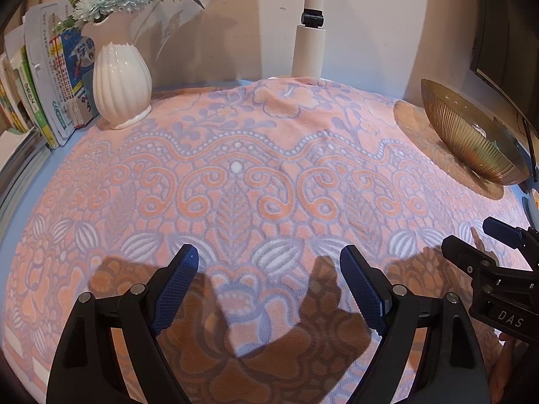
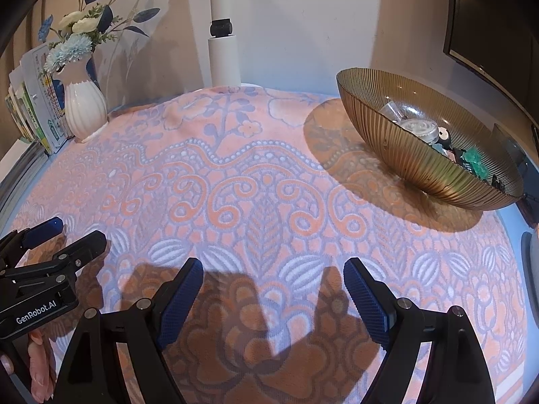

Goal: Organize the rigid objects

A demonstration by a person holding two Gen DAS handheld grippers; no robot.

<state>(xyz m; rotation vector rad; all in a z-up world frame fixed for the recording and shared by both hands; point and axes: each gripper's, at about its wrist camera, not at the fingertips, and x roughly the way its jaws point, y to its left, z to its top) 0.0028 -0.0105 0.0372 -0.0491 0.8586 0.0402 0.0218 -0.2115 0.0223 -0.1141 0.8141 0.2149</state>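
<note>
An amber ribbed glass bowl stands at the right of the patterned cloth and holds several small items, among them a clear round lid and green pieces. In the left wrist view the same bowl shows mostly its outer wall. My left gripper hangs open over bare cloth with nothing between its blue pads. My right gripper is likewise open and empty over the cloth. Each gripper shows at the edge of the other's view: the right gripper and the left gripper.
A white ribbed vase with blue and white flowers stands at the back left, beside a row of books. A white pole rises at the back wall. A dark framed panel hangs at the right. The pink and lilac cloth covers the table.
</note>
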